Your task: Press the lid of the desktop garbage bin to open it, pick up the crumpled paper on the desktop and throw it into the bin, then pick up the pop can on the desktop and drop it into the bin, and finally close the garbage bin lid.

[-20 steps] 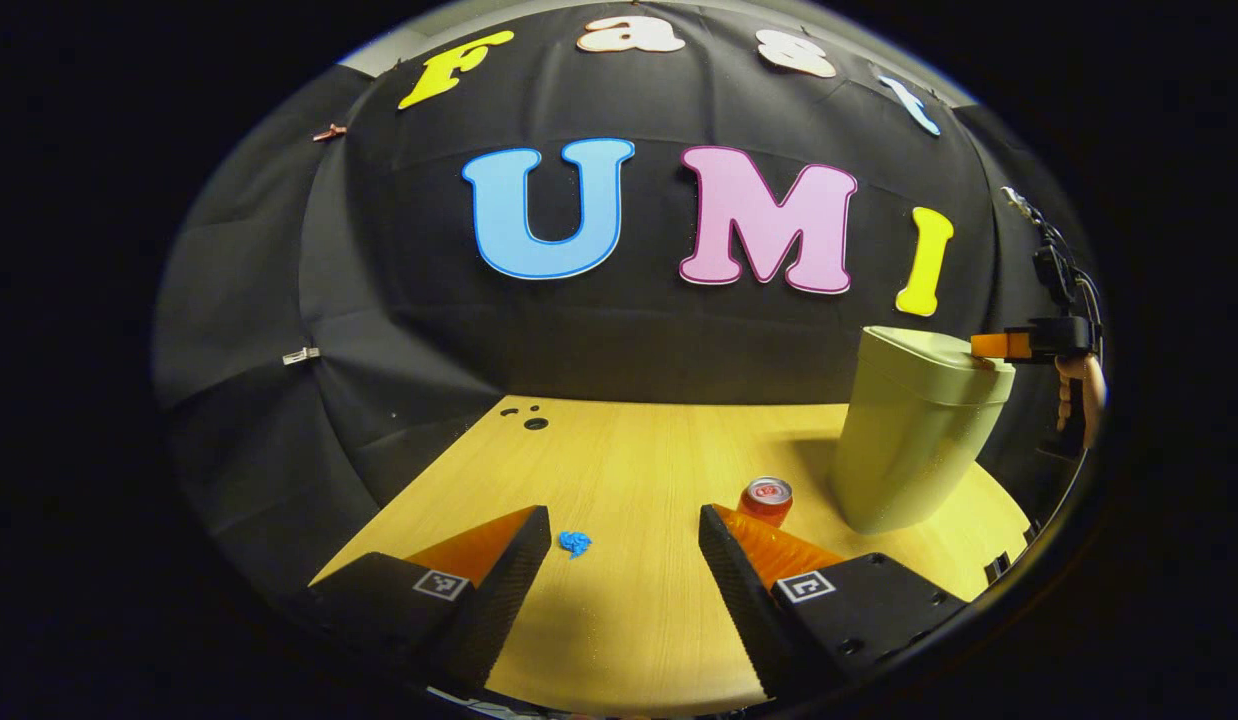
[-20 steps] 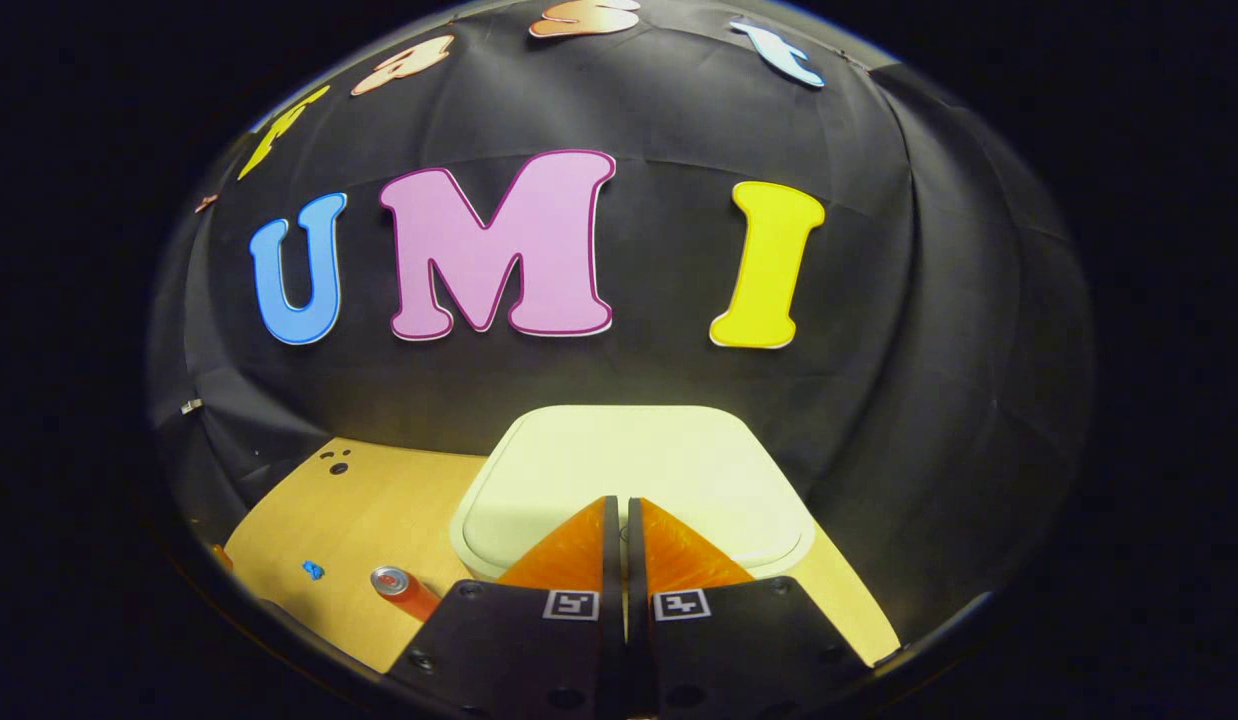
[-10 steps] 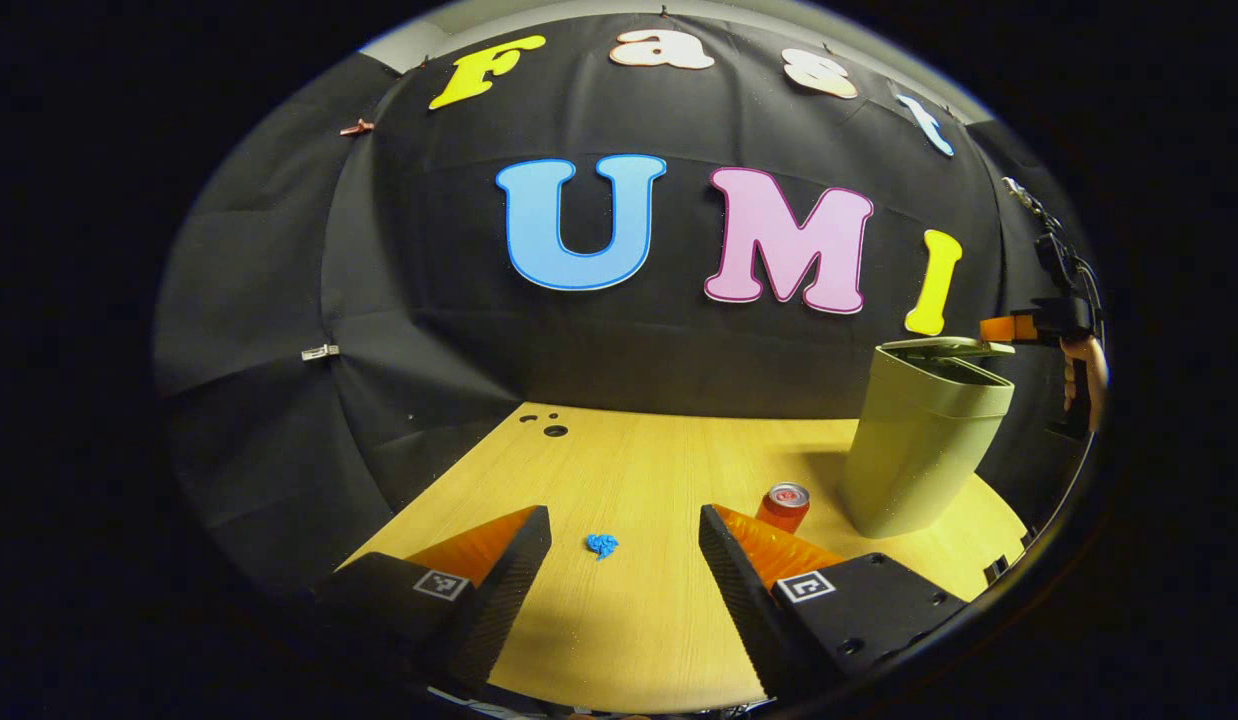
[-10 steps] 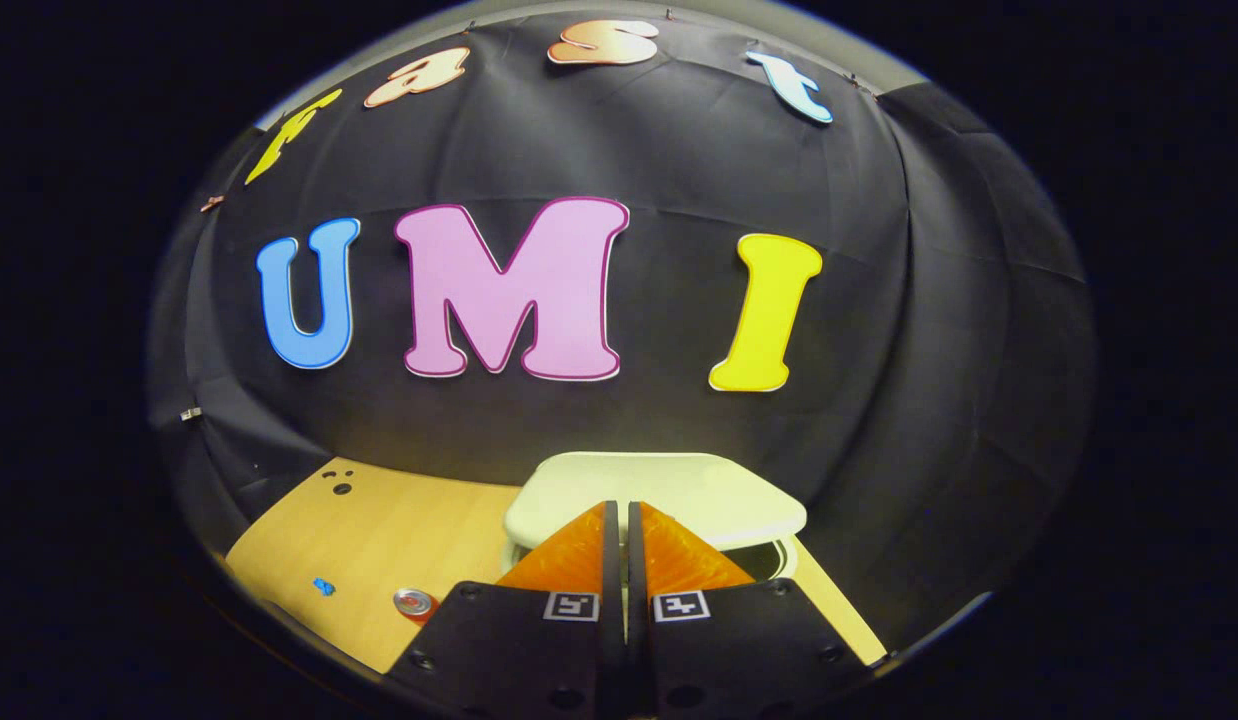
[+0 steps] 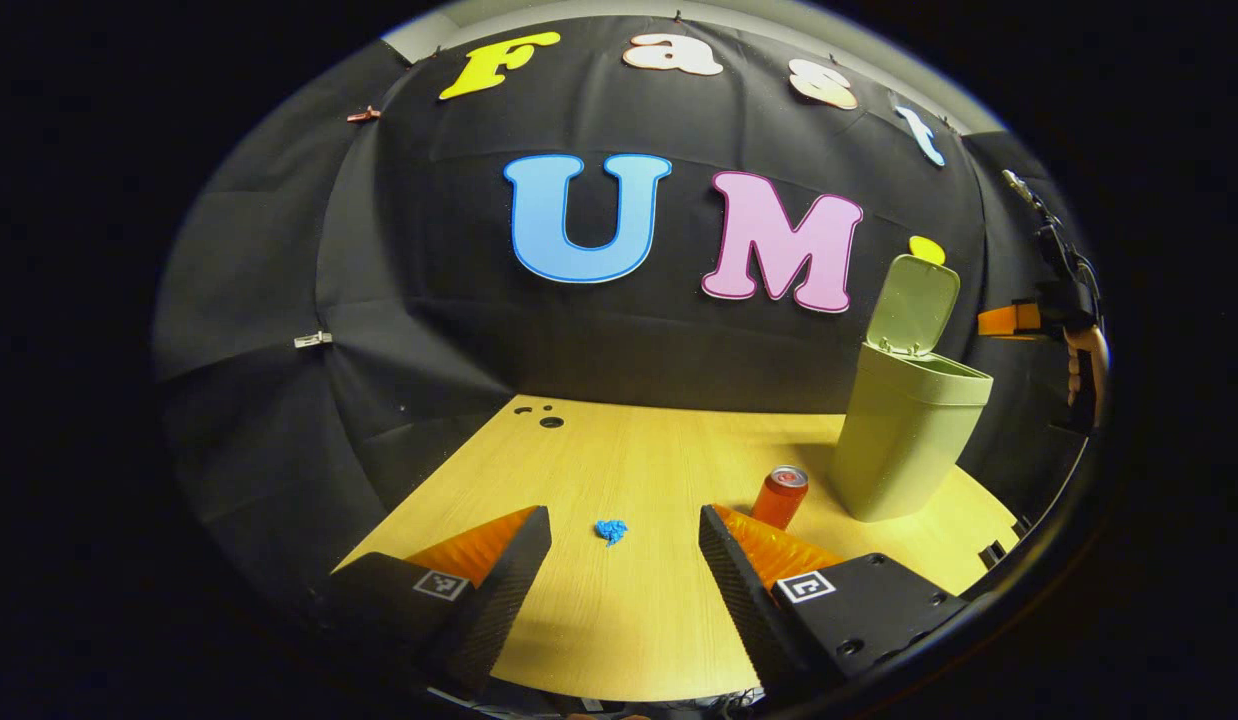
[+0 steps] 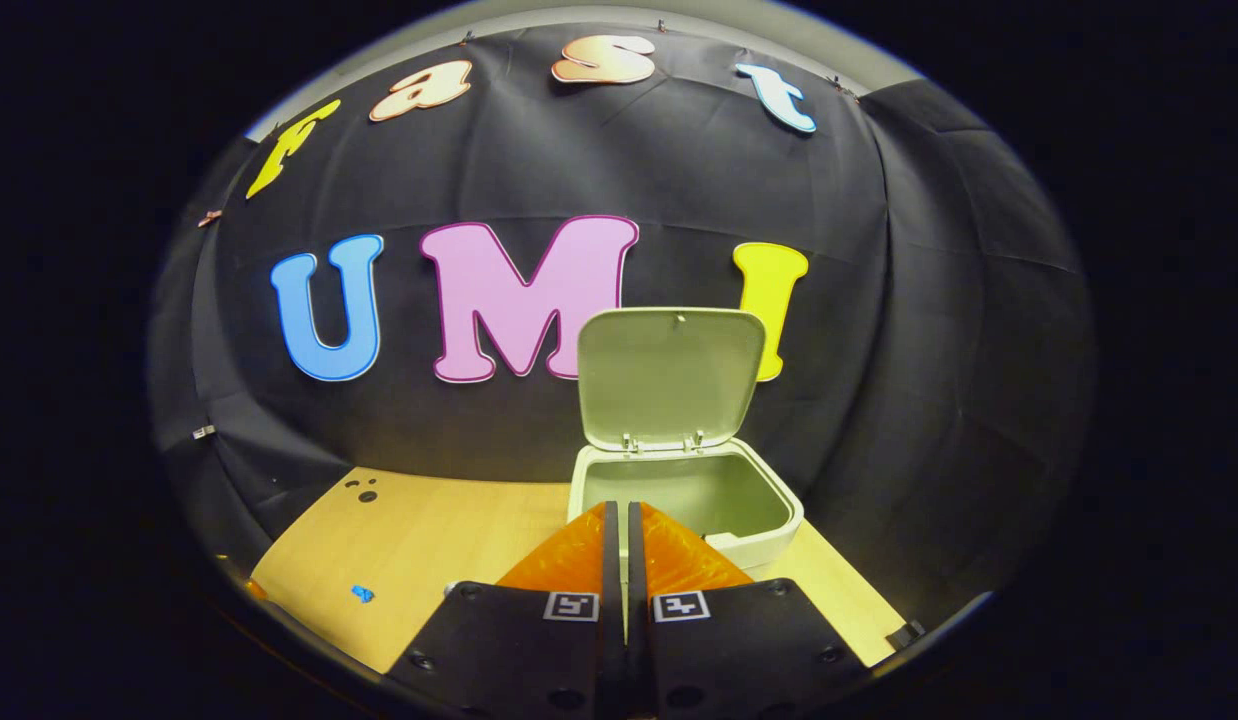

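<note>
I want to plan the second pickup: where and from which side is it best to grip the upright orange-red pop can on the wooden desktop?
Probably the orange-red pop can is best gripped across the middle of its round wall, coming level from the front. It stands upright, apart from the pale green bin beside it. The open left gripper already faces it.

The pale green bin [image 5: 909, 440] stands upright on the right part of the wooden table, its lid [image 6: 671, 378] swung up on the rear hinge (inside looks empty). The red can [image 5: 779, 496] stands upright near the bin's left side, apart from it. The small blue crumpled paper [image 5: 610, 531] lies farther left on the tabletop.
</note>
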A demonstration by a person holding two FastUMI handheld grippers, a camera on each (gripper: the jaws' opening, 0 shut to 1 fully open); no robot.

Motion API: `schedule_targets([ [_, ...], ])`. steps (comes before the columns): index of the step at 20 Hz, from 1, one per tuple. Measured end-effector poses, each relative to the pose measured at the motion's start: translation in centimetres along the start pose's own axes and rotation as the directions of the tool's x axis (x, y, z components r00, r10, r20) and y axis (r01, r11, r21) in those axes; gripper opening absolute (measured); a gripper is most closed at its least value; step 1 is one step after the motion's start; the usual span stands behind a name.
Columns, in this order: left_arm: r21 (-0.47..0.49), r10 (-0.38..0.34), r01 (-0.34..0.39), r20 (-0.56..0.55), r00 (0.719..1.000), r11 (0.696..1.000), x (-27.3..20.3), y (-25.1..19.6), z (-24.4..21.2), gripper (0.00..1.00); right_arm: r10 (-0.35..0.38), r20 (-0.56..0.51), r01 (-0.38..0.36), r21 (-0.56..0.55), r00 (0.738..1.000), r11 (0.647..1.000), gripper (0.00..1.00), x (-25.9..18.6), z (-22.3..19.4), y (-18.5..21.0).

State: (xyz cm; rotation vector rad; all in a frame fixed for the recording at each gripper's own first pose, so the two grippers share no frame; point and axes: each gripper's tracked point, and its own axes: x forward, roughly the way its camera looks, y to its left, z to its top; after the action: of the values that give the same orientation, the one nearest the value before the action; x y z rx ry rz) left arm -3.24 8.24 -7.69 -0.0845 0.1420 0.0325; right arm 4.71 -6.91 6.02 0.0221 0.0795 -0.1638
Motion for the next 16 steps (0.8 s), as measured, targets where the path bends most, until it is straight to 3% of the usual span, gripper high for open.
schedule_targets([
  [8, 0.032, 0.010, -0.009, -0.017, 1.000, 0.999, 1.6, 1.9, -0.5, 0.96, 0.010, -0.051, -0.007, 0.052, 0.999, 0.999, 0.05, -2.1, -4.1, 2.4],
  [16, 0.004, 0.066, -0.066, -0.079, 0.995, 0.998, 6.1, 5.0, -2.3, 0.96, 0.035, -0.107, -0.037, -0.016, 0.994, 0.999, 0.06, -3.1, -7.1, 3.0],
])
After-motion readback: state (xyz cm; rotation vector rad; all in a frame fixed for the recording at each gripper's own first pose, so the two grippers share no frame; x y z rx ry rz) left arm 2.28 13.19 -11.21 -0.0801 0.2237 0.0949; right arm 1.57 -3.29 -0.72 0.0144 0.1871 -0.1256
